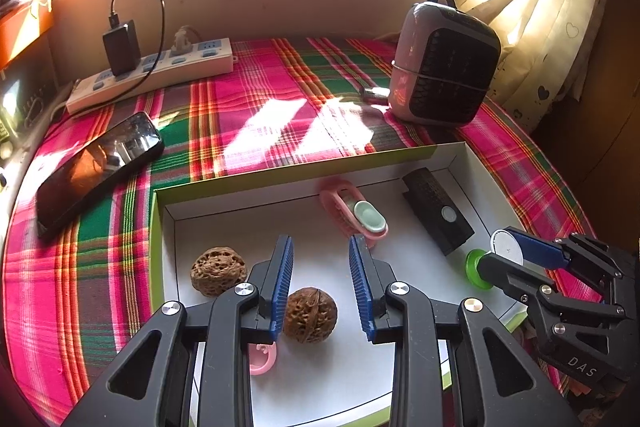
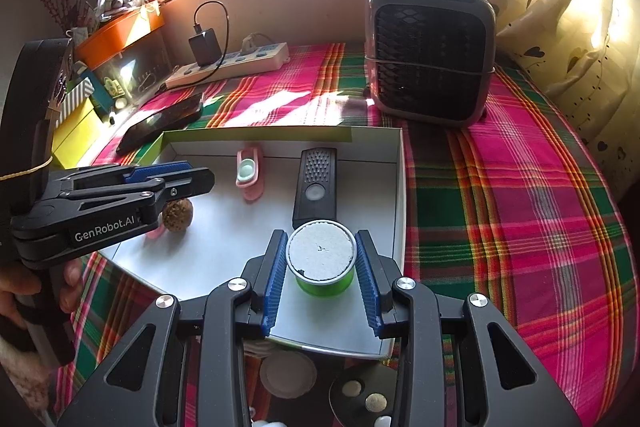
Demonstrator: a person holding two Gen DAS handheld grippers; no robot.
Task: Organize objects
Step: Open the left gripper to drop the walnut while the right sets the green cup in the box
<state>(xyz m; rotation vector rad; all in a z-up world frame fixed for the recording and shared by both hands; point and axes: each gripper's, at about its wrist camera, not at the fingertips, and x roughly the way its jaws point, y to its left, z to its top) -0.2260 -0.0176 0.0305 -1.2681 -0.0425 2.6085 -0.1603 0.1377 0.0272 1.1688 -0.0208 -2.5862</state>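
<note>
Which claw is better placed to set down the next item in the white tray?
The right claw. Its pads are shut on the small green cup with a white lid, already over the white cardboard tray. The left claw holds nothing, open over a brown walnut.

Left hand-held gripper (image 1: 322,287) jaws apart, empty; right hand-held gripper (image 2: 321,277) clamped.

Both grippers are matte black linkages with silver round rivets and ribbed blue pads on the fingers (image 1: 282,283); triangular cut-outs pierce the outer arms. The left gripper (image 2: 188,175) bears white "GenRobot.AI" lettering; the right gripper (image 1: 508,251) shows "DAS".
</note>
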